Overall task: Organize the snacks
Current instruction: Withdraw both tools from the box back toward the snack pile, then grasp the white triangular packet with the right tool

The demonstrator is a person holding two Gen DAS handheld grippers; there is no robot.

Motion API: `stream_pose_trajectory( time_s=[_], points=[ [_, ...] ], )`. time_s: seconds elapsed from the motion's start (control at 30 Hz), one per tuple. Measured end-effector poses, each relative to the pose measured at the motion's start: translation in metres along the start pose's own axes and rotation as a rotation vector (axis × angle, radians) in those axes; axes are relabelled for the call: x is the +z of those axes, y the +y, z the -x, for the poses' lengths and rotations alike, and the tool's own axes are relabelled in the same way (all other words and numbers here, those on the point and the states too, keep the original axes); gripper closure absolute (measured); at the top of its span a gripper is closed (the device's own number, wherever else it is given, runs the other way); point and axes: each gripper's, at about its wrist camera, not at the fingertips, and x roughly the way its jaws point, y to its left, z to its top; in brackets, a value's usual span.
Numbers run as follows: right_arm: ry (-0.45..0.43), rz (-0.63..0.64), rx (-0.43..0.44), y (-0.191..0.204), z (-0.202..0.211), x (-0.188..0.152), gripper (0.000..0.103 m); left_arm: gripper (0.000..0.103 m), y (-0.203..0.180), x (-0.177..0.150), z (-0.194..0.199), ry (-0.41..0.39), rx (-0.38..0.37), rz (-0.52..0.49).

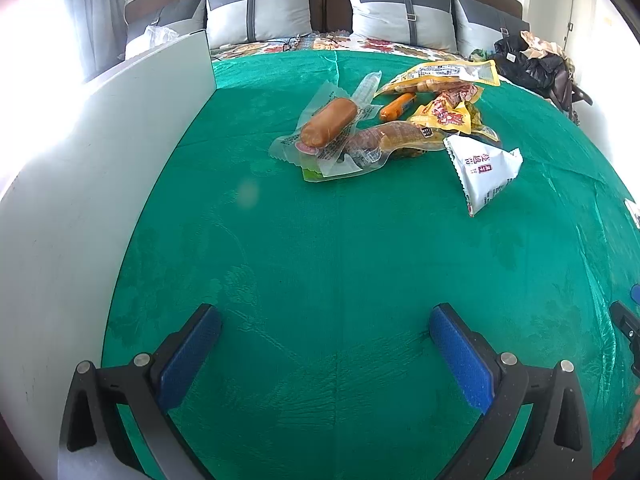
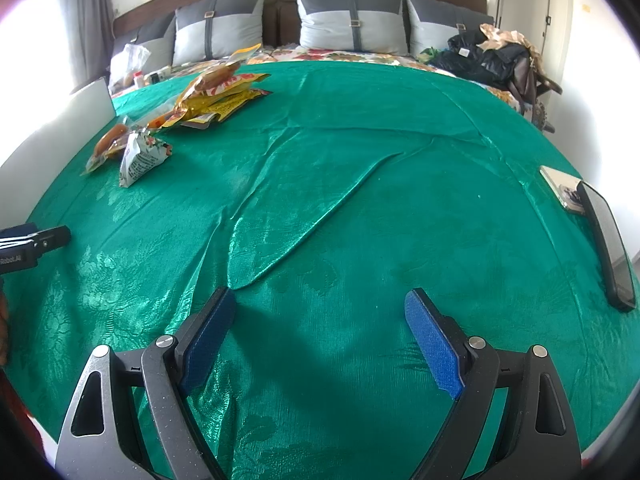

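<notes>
Green brocade cloth [image 1: 320, 264] covers the bed, glossy, woven with faint flowers, creased in long ridges ahead of my right gripper [image 2: 320, 308]. Grey cushions [image 1: 400, 12] lean against a dark headboard at twelve o'clock.

Both my grippers hang released, blue textured pads spread wide, nothing between them. From my left gripper [image 1: 326, 320] the snack pile [image 1: 384, 124] lies at about twelve to one o'clock, well apart from the fingertips. From my right gripper the same pile sits far off at ten to eleven o'clock.

Nearest in the heap is a sausage in clear crinkled film [image 1: 329, 122], a rounded brown cylinder whose long axis runs from seven toward one o'clock. Beside it, a smaller orange sausage [image 1: 398, 106] points roughly along eight to two. A white triangular pouch [image 1: 482, 168] with printed characters lies at the pile's right edge, its narrow tip aimed toward six o'clock. Yellow foil packets [image 1: 444, 76] are stacked behind, flat and crumpled.

A plain white board [image 1: 100, 184] stands upright along the cloth's nine o'clock side. In the right view a dark phone [image 2: 608, 240] lies flat at three o'clock.
</notes>
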Motion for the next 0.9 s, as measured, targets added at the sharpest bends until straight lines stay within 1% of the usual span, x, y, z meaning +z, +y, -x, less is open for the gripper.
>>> stream_pose_trajectory(
  time_s=[0.07,0.13,0.17,0.2,0.27,0.33,0.4,0.43,0.53,0.63,0.67,0.7,0.73,0.77,0.8,0.9],
  points=[
    [0.015,-0.001,-0.003,0.0,-0.001,0.002,0.014,0.0,0.0,0.0,0.0,0.0,0.001,0.001],
    [0.084,-0.025,-0.016,0.001,-0.003,0.011,0.014,0.0,0.0,-0.001,0.001,-0.002,0.001,0.001],
    [0.12,-0.045,-0.009,0.002,-0.005,0.018,0.014,0.0,0.0,-0.001,0.001,-0.002,0.001,0.001],
    [0.141,-0.072,0.034,0.006,-0.007,0.027,0.014,0.0,0.0,-0.001,0.001,-0.002,0.001,0.001],
    [0.138,-0.075,0.129,0.021,-0.01,0.047,0.015,0.0,0.0,-0.001,0.001,-0.001,0.001,0.001],
    [0.12,-0.019,0.172,0.046,-0.016,0.071,0.015,0.0,0.0,-0.001,0.001,-0.002,0.001,0.002],
    [0.1,0.084,0.216,0.08,-0.027,0.099,0.015,0.0,0.0,-0.001,0.001,-0.002,0.002,0.001],
    [0.104,0.134,0.232,0.096,-0.034,0.108,0.015,0.0,0.0,-0.001,0.001,-0.001,0.002,0.001],
    [0.154,0.261,0.244,0.142,-0.063,0.13,0.015,0.0,0.0,-0.001,0.001,-0.002,0.001,0.001],
    [0.194,0.301,0.231,0.168,-0.086,0.135,0.018,0.0,0.0,-0.001,0.001,-0.002,0.001,0.001],
    [0.201,0.311,0.224,0.173,-0.091,0.133,0.021,0.0,0.0,-0.002,0.0,-0.002,0.001,0.002],
    [0.209,0.318,0.212,0.176,-0.094,0.131,0.028,0.0,0.0,-0.002,0.0,-0.002,0.001,0.002],
    [0.225,0.32,0.209,0.175,-0.097,0.128,0.06,0.0,0.0,-0.002,0.0,-0.002,0.001,0.002],
    [0.21,0.293,0.223,0.169,-0.093,0.125,0.059,0.0,0.0,-0.002,0.001,-0.002,0.001,0.002],
    [0.212,0.265,0.232,0.163,-0.092,0.123,0.059,0.0,0.0,-0.001,0.001,-0.002,0.0,0.002],
    [0.183,0.252,0.223,0.143,-0.081,0.113,0.06,0.0,0.0,-0.001,0.001,-0.002,0.0,0.002]
  ],
)
